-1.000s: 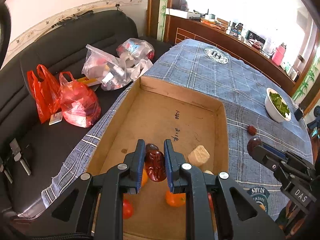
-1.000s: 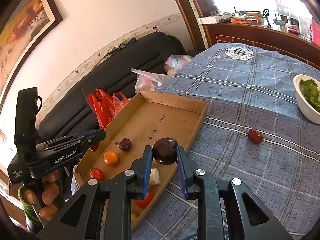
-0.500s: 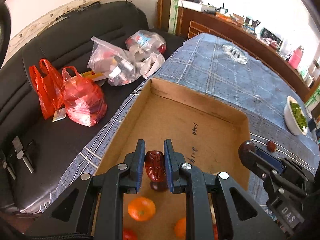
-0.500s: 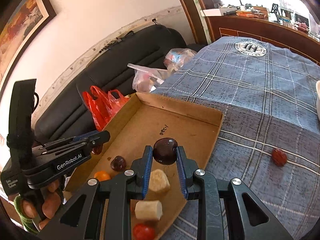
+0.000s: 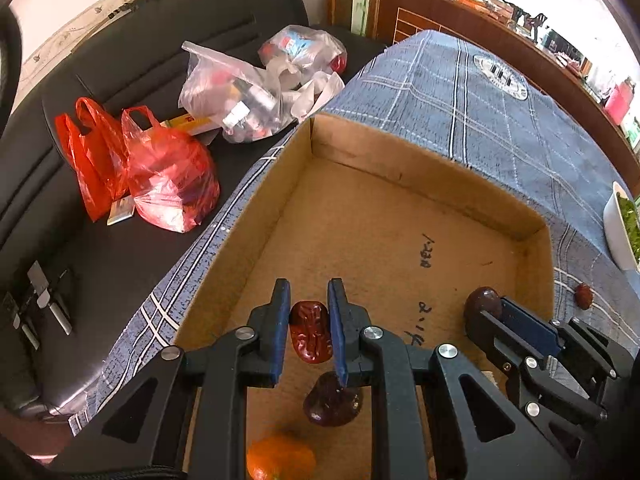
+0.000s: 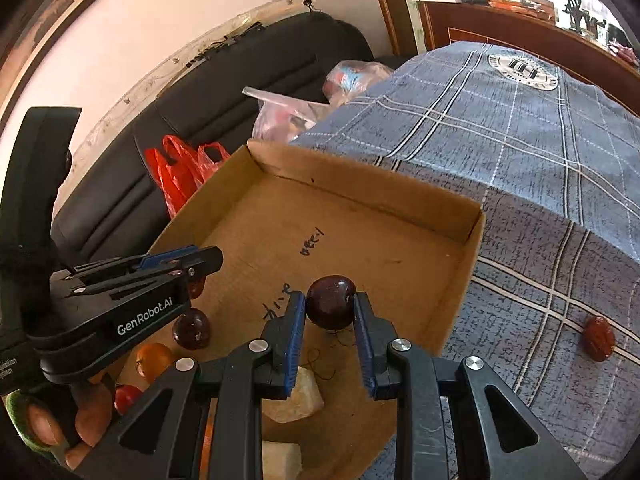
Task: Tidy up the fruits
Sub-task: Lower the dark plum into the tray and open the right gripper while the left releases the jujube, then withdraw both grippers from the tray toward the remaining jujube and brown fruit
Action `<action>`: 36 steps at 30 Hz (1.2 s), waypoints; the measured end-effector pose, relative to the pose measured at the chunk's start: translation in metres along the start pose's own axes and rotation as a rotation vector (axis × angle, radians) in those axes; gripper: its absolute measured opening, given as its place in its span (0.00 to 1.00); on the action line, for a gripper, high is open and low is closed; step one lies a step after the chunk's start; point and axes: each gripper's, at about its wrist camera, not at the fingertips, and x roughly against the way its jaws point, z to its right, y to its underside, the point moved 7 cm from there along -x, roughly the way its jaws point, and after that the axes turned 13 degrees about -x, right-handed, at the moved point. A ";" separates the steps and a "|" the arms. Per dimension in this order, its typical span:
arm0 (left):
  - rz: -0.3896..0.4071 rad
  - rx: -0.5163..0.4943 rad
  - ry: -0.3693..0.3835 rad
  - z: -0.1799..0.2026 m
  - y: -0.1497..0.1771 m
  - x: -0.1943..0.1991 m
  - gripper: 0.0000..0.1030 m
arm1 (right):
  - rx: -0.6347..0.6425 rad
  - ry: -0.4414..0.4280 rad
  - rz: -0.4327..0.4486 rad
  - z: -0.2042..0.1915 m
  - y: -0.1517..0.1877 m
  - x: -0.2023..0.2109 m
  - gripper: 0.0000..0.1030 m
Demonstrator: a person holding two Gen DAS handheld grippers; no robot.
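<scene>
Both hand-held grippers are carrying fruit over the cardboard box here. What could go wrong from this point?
1. The left hand-held gripper holds a wrinkled red date right above a dark plum; released there, it may strike it and roll.
2. The right hand-held gripper grips its round plum only at the fingertips; it could slip.
3. Another date lying on the tablecloth outside the cardboard box may get overlooked.

"GenRobot.AI" is printed in white on the left gripper (image 6: 202,260); the cardboard box (image 6: 404,194) floor's handwriting is illegible.
</scene>
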 end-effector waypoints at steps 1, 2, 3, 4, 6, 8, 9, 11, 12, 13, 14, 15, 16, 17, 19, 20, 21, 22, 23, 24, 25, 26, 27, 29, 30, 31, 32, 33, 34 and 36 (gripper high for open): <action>-0.005 -0.002 -0.002 0.001 0.000 -0.002 0.16 | 0.002 0.001 -0.003 0.000 0.001 -0.001 0.25; -0.011 -0.002 -0.002 0.001 0.001 -0.005 0.17 | 0.005 0.004 -0.006 -0.001 0.001 -0.003 0.26; -0.006 -0.004 -0.006 0.001 0.001 -0.005 0.17 | 0.008 0.008 -0.005 -0.001 0.001 -0.003 0.26; -0.005 -0.006 -0.009 0.001 0.001 -0.004 0.17 | 0.013 0.011 -0.004 -0.002 0.001 -0.004 0.26; -0.006 -0.003 -0.008 0.001 0.000 -0.005 0.17 | 0.017 0.015 -0.004 -0.003 0.001 -0.004 0.26; -0.009 0.003 -0.016 -0.001 0.000 -0.005 0.23 | 0.015 0.015 0.000 -0.002 0.000 -0.004 0.26; -0.012 0.005 -0.026 -0.001 0.000 -0.006 0.27 | 0.014 0.018 0.002 -0.002 0.000 -0.004 0.26; -0.020 0.013 -0.026 -0.004 0.001 -0.005 0.37 | 0.015 0.023 0.002 -0.001 0.000 -0.004 0.28; -0.021 0.017 -0.020 -0.005 0.003 -0.005 0.37 | 0.015 0.020 0.002 -0.002 0.000 -0.003 0.32; -0.023 0.019 -0.019 -0.005 0.003 -0.004 0.37 | 0.016 0.016 0.003 -0.003 0.000 -0.002 0.38; -0.020 0.019 -0.026 -0.006 0.004 -0.001 0.37 | 0.018 0.014 0.006 -0.004 0.000 -0.001 0.41; -0.017 0.018 -0.030 -0.006 0.004 0.000 0.37 | 0.022 0.016 0.013 -0.004 0.000 0.001 0.47; -0.012 0.015 -0.033 -0.005 0.005 0.004 0.37 | 0.027 0.017 0.022 -0.005 0.000 0.004 0.49; -0.010 0.013 -0.036 -0.005 0.005 0.007 0.37 | 0.031 0.016 0.031 -0.006 0.000 0.008 0.50; -0.005 0.008 -0.048 -0.003 0.007 0.014 0.37 | 0.036 0.008 0.038 -0.008 -0.001 0.014 0.50; 0.006 0.006 -0.050 -0.002 0.009 0.020 0.37 | 0.038 0.006 0.045 -0.009 -0.001 0.019 0.50; 0.012 0.005 -0.051 -0.002 0.010 0.024 0.37 | 0.039 0.006 0.050 -0.009 -0.002 0.022 0.50; 0.021 0.005 -0.052 -0.001 0.011 0.029 0.37 | 0.042 0.003 0.059 -0.009 -0.001 0.028 0.51; 0.033 0.006 -0.050 0.000 0.013 0.036 0.37 | 0.043 0.000 0.064 -0.009 0.000 0.033 0.51; 0.042 0.009 -0.047 0.000 0.015 0.040 0.37 | 0.043 -0.003 0.067 -0.009 0.000 0.037 0.51; 0.055 0.016 -0.044 0.000 0.018 0.048 0.37 | 0.040 -0.008 0.077 -0.007 0.002 0.044 0.51; 0.064 0.018 -0.040 0.001 0.020 0.053 0.37 | 0.036 -0.011 0.083 -0.006 0.003 0.050 0.51; 0.073 0.019 -0.035 0.001 0.022 0.057 0.37 | 0.031 -0.014 0.090 -0.004 0.005 0.055 0.51; 0.089 0.019 -0.026 0.005 0.026 0.067 0.37 | 0.015 -0.022 0.109 0.001 0.008 0.070 0.51; 0.094 0.018 -0.022 0.007 0.028 0.070 0.37 | 0.010 -0.023 0.115 0.001 0.010 0.075 0.51; 0.097 0.018 -0.017 0.009 0.030 0.074 0.37 | 0.004 -0.024 0.121 0.003 0.012 0.081 0.52; 0.102 0.014 -0.009 0.012 0.034 0.078 0.37 | -0.001 -0.026 0.127 0.005 0.014 0.087 0.52; 0.104 0.012 -0.006 0.014 0.035 0.080 0.37 | -0.005 -0.027 0.133 0.007 0.014 0.092 0.53; 0.107 0.010 -0.002 0.018 0.036 0.084 0.37 | -0.008 -0.028 0.141 0.009 0.016 0.097 0.54; 0.113 0.002 0.013 0.024 0.040 0.090 0.37 | -0.017 -0.031 0.156 0.014 0.019 0.109 0.54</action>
